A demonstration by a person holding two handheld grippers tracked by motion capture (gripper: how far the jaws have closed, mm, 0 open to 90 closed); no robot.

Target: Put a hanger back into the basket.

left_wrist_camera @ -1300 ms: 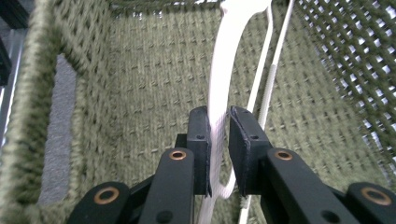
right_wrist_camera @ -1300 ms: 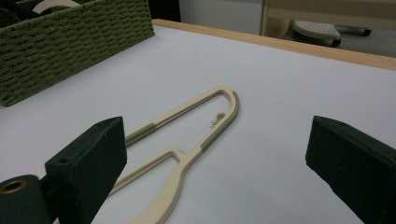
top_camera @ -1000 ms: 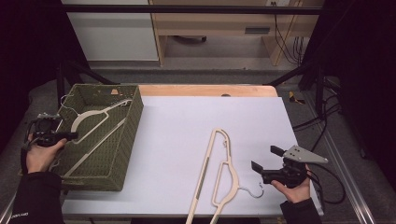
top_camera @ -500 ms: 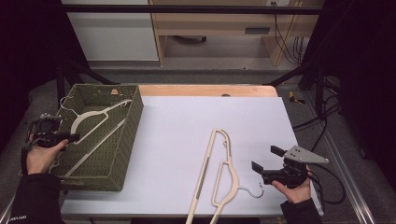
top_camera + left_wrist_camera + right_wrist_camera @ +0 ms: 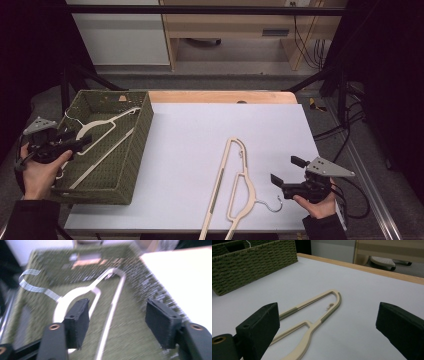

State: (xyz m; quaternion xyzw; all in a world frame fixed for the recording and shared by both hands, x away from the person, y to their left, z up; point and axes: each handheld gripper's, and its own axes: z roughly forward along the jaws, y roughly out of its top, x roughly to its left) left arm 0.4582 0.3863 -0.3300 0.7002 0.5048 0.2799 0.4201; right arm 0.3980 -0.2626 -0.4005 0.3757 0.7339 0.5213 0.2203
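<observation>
A white-topped bench [image 5: 200, 150] with a wooden far edge fills the middle of the high view. At the left of the frame a green woven basket [image 5: 135, 150] sits on the bench's left end. Inside it lies a cream hanger [image 5: 100, 127], running diagonally from the basket's upper right toward its lower left, with its metal hook near the upper left wall.

At the lower centre of the frame a second cream hanger [image 5: 235, 185] lies flat on the bare bench top, its narrow looped end pointing up the frame and its metal hook [image 5: 272, 205] curling to the right near the bottom edge.

The left gripper [image 5: 82, 143], held in a hand [image 5: 40, 170] at the left edge, hangs over the basket's left rim with its jaws spread wide and nothing between them. In the blurred left gripper view, the hanger inside the basket [image 5: 105, 295] shows beyond the open jaws, and a pale ribbon-like strip [image 5: 32, 282] curls at the upper left.

The right gripper [image 5: 286, 170], held in a hand [image 5: 317, 202] at the lower right of the frame, sits just right of the bench hanger's hook, jaws wide apart and empty. The right gripper view shows that hanger [image 5: 314, 315] on the white surface between the jaws, with the basket [image 5: 254, 265] at the upper left.
</observation>
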